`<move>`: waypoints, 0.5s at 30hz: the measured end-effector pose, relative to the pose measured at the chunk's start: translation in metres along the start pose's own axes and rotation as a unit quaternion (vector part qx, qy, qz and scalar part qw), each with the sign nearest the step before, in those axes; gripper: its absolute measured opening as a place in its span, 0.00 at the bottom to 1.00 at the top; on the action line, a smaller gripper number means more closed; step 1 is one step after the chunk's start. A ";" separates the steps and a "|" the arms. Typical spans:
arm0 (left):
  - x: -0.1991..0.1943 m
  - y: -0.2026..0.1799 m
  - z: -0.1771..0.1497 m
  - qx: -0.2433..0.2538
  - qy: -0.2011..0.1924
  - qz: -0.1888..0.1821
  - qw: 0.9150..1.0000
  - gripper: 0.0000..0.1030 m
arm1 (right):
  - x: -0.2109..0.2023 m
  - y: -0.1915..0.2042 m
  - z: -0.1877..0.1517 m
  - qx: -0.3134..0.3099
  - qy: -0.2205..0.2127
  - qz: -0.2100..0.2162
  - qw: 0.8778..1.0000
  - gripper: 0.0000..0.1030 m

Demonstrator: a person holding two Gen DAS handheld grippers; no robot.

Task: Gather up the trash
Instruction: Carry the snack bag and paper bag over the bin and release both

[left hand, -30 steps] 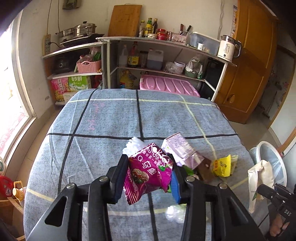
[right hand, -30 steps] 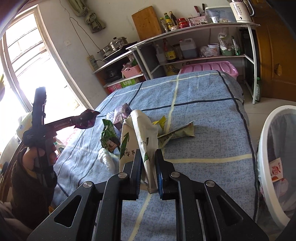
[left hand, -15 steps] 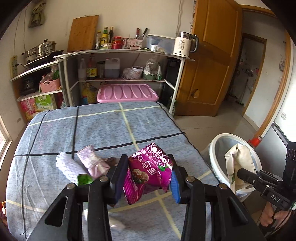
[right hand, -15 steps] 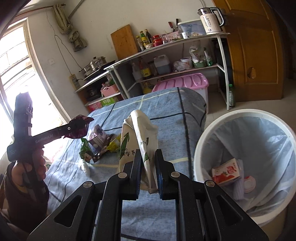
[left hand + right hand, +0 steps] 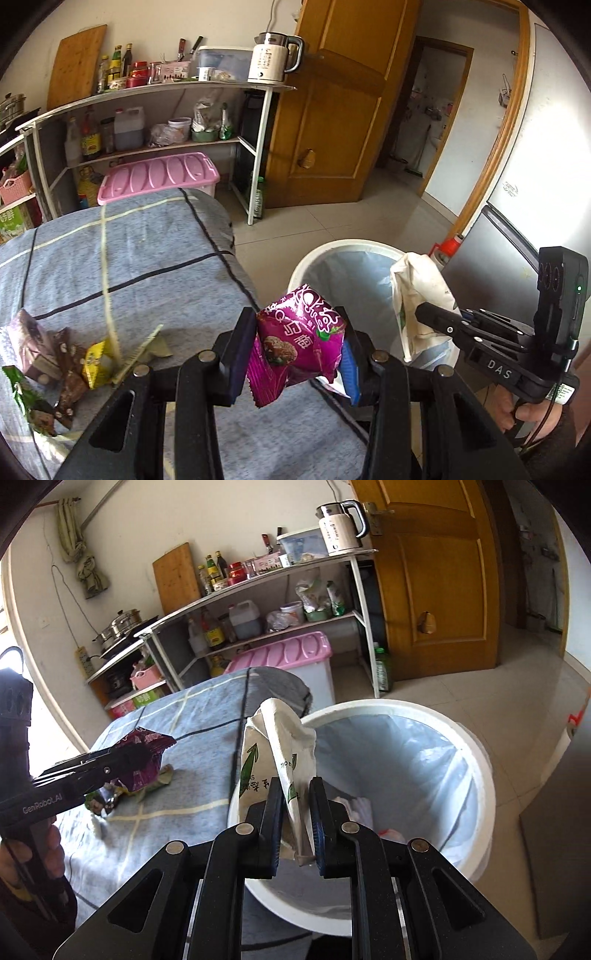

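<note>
The left gripper (image 5: 295, 354) was clamped on a puffy magenta snack packet (image 5: 295, 347) printed with white Chinese characters and a "Q", filling the lower centre of its view. The right gripper (image 5: 293, 819) was pinched nearly shut on a crumpled white paper bag (image 5: 275, 753) with green arrows and lettering, standing up from its fingers (image 5: 274, 819).

Behind both, right of centre, stood a white trash bin (image 5: 476, 775) with a pale blue liner, some litter at its bottom. At lower left in the left view more wrappers (image 5: 62, 362) lay on a grey-blue checked cloth (image 5: 147, 251).

The right tool's body read "DAS"; the left tool's read "GenRobot.AI". Shelves (image 5: 155, 92), a white kettle (image 5: 271, 57), a pink-lidded box (image 5: 159, 177) and a wooden door (image 5: 332, 110) filled the upper frame.
</note>
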State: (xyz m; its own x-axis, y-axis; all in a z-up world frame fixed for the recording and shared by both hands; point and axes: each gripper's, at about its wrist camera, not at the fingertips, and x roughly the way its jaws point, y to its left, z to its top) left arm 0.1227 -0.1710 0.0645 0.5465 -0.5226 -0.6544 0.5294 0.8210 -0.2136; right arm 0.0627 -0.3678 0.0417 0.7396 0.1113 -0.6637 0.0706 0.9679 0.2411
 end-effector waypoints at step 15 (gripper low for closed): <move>0.060 -0.049 -0.005 0.003 0.060 -0.040 0.997 0.53 | 0.030 -0.046 -0.007 0.016 0.049 -0.067 0.996 0.19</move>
State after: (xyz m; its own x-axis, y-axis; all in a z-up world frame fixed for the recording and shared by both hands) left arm 0.1261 -0.2408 0.0321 0.4202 -0.5552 -0.7178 0.5726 0.7759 -0.2649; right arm 0.0771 -0.4069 0.0056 0.6532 0.0055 -0.7572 0.1855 0.9683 0.1670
